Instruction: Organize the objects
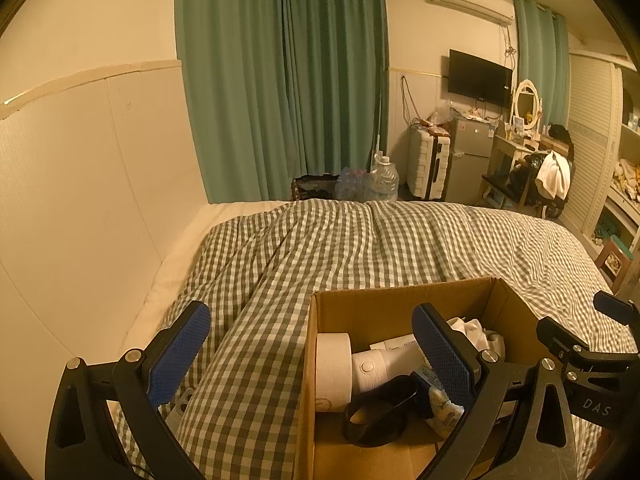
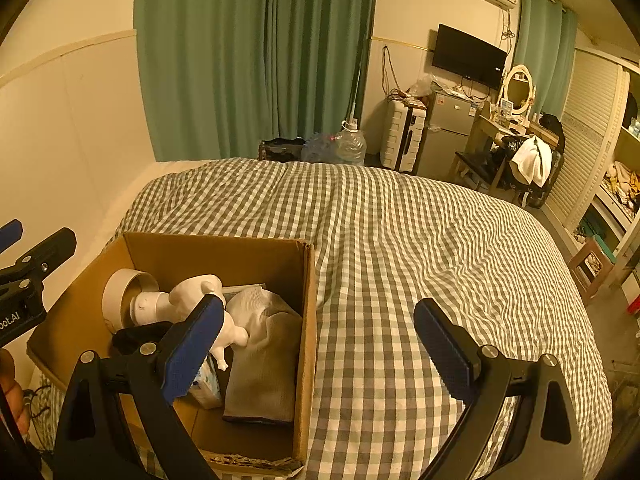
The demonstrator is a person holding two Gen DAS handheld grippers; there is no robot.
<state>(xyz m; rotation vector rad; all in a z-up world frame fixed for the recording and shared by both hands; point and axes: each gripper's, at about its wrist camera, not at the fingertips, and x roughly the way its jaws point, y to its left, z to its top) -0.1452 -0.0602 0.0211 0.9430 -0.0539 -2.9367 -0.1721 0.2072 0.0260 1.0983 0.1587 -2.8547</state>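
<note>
Cardboard box (image 2: 304,320) — under left gripper (image 1: 316,356), beside right gripper (image 2: 320,348)

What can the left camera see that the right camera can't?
Only the left wrist view shows the black band lying in the cardboard box. Only the right wrist view shows the grey cloth and the white figure. Both show the tape roll, the checked blanket, the green curtain and open, empty fingers.

"DAS" on the right tongs (image 1: 596,406) — "bot.AI", partly cut off, on the left tongs (image 2: 10,322).
</note>
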